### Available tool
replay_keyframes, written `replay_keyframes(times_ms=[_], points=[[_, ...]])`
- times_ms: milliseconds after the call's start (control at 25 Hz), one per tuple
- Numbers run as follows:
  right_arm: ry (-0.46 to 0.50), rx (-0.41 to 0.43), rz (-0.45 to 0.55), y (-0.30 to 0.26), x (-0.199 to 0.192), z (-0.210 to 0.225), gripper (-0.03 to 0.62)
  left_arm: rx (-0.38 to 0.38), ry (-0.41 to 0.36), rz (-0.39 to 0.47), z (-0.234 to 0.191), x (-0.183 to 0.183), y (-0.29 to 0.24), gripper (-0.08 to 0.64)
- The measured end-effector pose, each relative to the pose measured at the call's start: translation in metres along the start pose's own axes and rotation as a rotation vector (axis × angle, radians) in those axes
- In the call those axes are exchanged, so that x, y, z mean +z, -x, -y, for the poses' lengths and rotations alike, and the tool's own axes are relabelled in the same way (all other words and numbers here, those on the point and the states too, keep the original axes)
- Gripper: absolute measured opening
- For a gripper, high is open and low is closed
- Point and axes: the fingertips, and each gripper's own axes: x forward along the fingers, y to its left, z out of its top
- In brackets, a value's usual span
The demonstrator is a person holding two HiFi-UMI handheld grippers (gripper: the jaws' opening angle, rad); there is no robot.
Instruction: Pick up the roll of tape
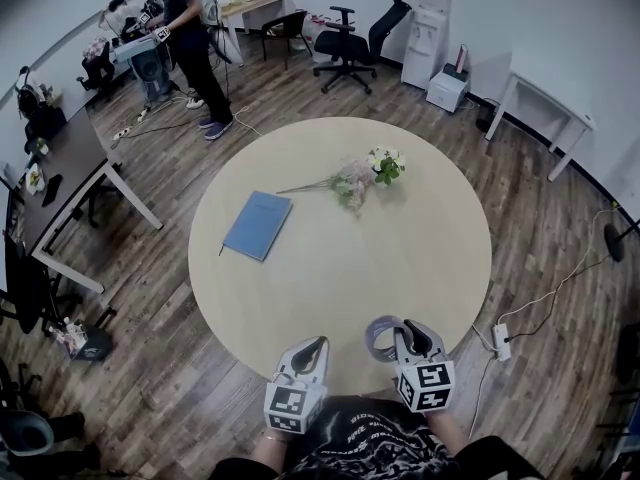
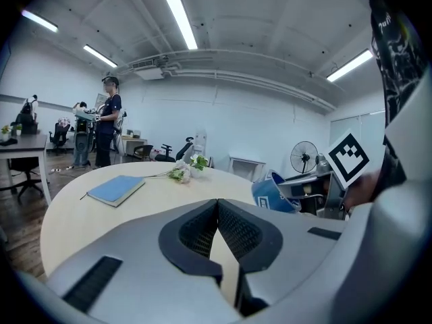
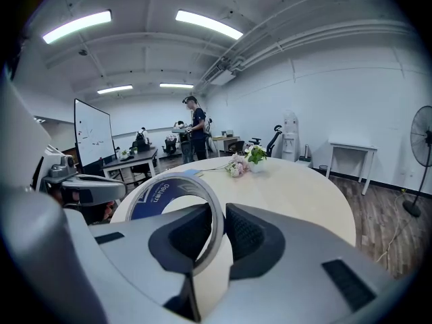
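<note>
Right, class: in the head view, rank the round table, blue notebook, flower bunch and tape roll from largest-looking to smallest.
1. round table
2-3. blue notebook and flower bunch: similar extent, too close to rank
4. tape roll, though nearest the camera

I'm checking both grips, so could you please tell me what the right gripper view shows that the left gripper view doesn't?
Only the right gripper view: the right gripper shut on the roll of tape, plus a whiteboard. Only the left gripper view: the left gripper shut, empty. Both: the round table, the blue notebook, the flowers.
</note>
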Motion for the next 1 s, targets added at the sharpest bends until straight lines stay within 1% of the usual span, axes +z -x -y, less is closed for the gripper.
replay_keyframes(times_ms=[280,440,760,1000], points=[[0.026,0.019,0.000,-0.0025,0.0026,-0.0026,0.071,-0.015,-0.029,-0.023,0.0047,-0.0011,-0.0043,0.020],[0.020,0.024,-0.009,-0.0023,0.0007,-0.0034,0.071,-0.011,-0.049,-0.032,0.0041,-0.0012,-0.0032,0.020],[0.031,0.031,-0.014,-0.0035,-0.0026,-0.0052,0.069,-0.009,-0.047,-0.051,0.0035,-0.0077,-0.0028,0.020],[0.039,0.027,-0.021,-0.0001,-0.0044,-0.0098,0.069,-0.010,-0.039,-0.047,0.0030,-0.0079,0.0026,0.020]])
